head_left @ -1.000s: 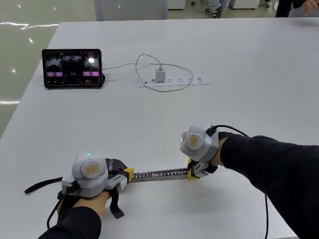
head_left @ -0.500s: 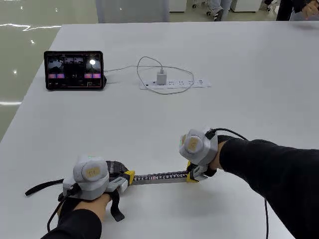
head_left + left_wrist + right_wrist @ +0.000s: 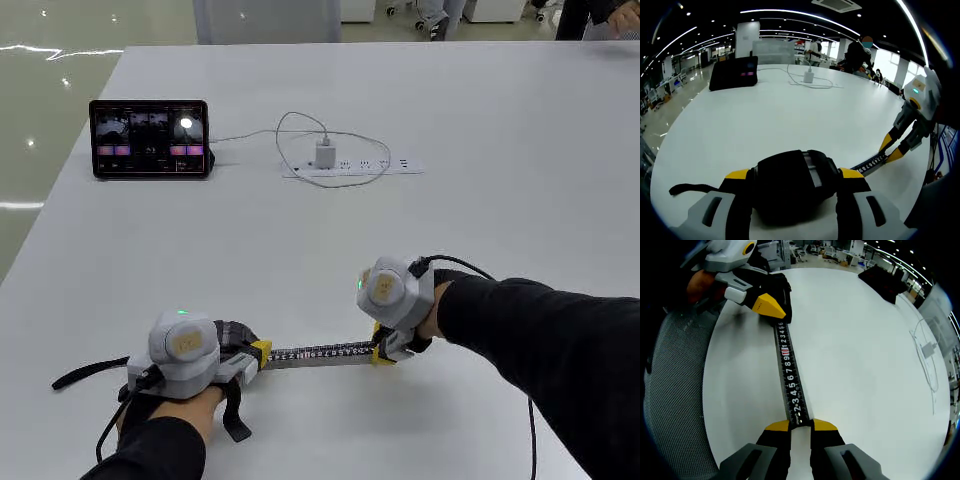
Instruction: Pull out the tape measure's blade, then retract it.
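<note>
Left gripper [image 3: 255, 352] I see clamped around the black tape measure case [image 3: 790, 187] on the white table [image 3: 420, 220]; my right gripper [image 3: 800, 426] is pinched on the blade [image 3: 789, 375] tip, blade stretched flat between them.

Near the left end of the table's [image 3: 480, 150] near edge, the tape measure [image 3: 795, 182] sits clamped in the left gripper [image 3: 258, 352], a strap [image 3: 85, 373] trailing to its left. Its blade [image 3: 318, 353] runs rightward along that edge to the right gripper [image 3: 796, 426], which pinches its end. Well behind – by the left edge – stands a tablet [image 3: 149, 138]; right of it lies a power strip [image 3: 365, 165] carrying a charger [image 3: 325, 156], with a cable [image 3: 300, 125] looped between them.
</note>
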Motion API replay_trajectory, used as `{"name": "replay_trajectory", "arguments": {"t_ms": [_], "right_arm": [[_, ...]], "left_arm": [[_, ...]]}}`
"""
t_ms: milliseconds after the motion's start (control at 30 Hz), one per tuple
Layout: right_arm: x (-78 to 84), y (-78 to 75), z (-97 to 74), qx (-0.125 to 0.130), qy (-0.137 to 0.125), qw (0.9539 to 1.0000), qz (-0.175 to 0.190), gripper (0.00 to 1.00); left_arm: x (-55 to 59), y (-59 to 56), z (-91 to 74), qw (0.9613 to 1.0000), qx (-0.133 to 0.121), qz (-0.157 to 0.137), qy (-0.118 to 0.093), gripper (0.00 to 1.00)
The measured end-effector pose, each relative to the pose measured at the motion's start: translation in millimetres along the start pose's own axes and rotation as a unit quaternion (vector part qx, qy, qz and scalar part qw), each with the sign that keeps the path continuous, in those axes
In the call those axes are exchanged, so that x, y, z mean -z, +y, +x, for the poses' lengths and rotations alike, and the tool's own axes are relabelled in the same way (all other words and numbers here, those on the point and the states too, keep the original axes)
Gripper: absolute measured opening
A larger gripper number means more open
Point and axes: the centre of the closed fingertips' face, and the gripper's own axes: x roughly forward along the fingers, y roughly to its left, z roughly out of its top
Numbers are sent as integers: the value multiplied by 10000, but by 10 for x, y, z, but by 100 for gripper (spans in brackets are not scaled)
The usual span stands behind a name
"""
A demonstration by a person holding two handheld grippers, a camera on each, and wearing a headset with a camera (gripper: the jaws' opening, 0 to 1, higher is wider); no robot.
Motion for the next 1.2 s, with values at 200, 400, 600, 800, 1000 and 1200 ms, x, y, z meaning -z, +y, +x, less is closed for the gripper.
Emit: {"name": "replay_trajectory", "arguments": {"t_ms": [200,400,600,800,1000,1200], "right_arm": [[-27,10,1,2,-25,10000,32,10],[-57,13,15,-7,-30,10000,24,10],[-85,19,18,-1,-43,10000,23,10],[-108,21,28,-10,-62,10000,-3,10],[-135,22,37,-16,-81,10000,2,10],[-165,27,42,-18,-90,10000,2,10]], "left_arm": [[-2,1,2,10000,6,-1,-13,64],[-4,-3,2,10000,20,-13,-11,64],[-1,-2,6,10000,21,-22,7,64],[-4,-5,-1,10000,2,-16,-30,64],[-1,-2,6,10000,17,-24,20,64],[2,-8,0,10000,53,18,14,64]]}}
